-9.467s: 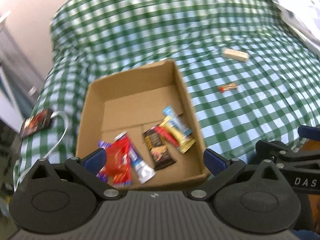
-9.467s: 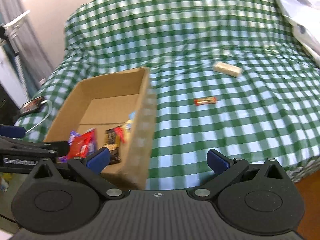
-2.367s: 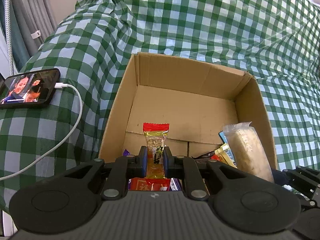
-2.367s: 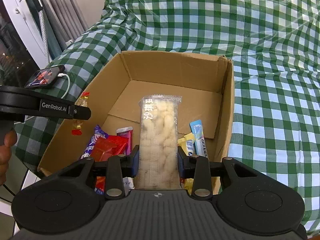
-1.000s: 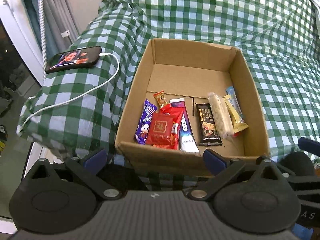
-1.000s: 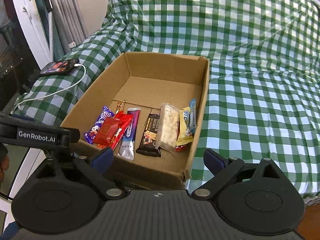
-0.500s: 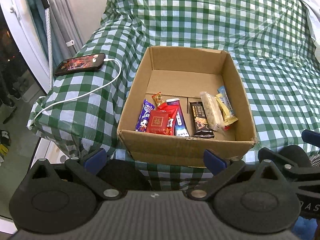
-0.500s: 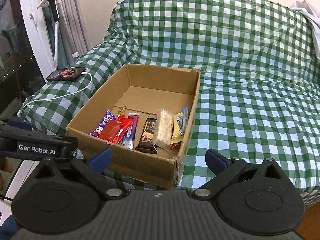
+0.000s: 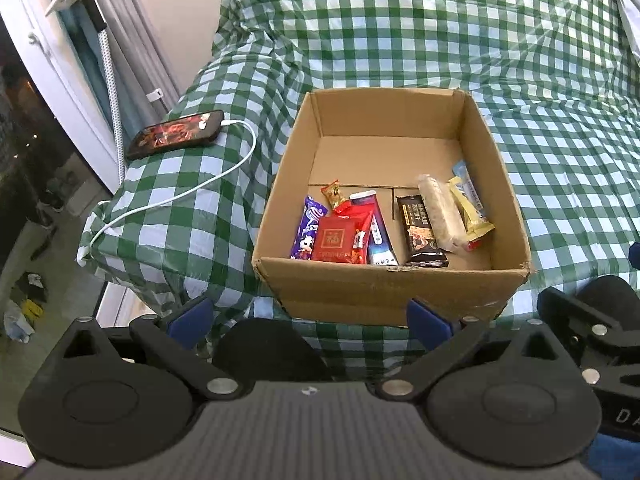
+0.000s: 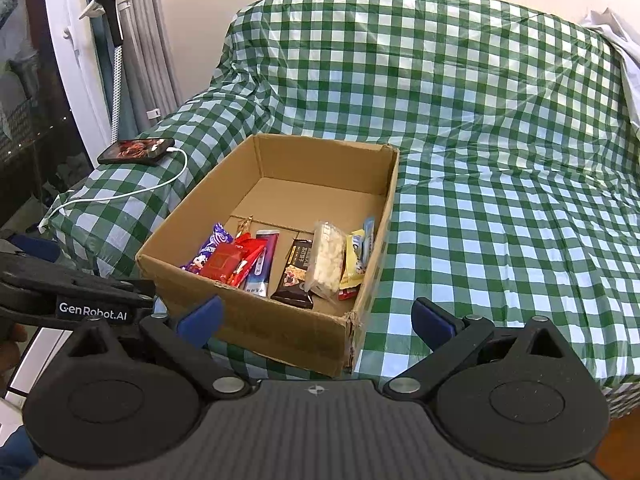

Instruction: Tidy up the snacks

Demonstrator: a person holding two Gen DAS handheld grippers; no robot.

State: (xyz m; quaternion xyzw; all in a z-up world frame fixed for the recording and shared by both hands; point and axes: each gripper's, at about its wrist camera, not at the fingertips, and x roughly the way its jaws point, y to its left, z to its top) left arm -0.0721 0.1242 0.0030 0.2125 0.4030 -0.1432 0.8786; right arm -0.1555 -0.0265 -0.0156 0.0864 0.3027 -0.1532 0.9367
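Note:
An open cardboard box (image 9: pixel 384 292) (image 10: pixel 280 336) sits on a bed with a green checked cover (image 9: pixel 440 40) (image 10: pixel 500 160), near its front edge. Several snacks lie inside: a red packet (image 9: pixel 334 240) (image 10: pixel 222 261), a purple bar (image 9: pixel 306 228), a dark brown bar (image 9: pixel 420 228) (image 10: pixel 296 270), a pale rice cracker bar (image 9: pixel 442 216) (image 10: pixel 327 258) and yellow and blue wrappers (image 9: pixel 470 204). My left gripper (image 9: pixel 310 316) is open and empty, held back from the box's near wall. My right gripper (image 10: pixel 316 314) is open and empty too, in front of the box.
A phone (image 9: pixel 176 134) (image 10: pixel 136 150) with a lit screen lies at the bed's left corner, a white cable (image 9: pixel 172 196) trailing from it. Curtains and a window frame (image 9: pixel 60 80) stand to the left. White bedding (image 10: pixel 616 40) lies at the far right.
Both grippers let go of their snacks into the box, opened, and drew back and up. The red peanut packet and the rice cracker bar now lie inside.

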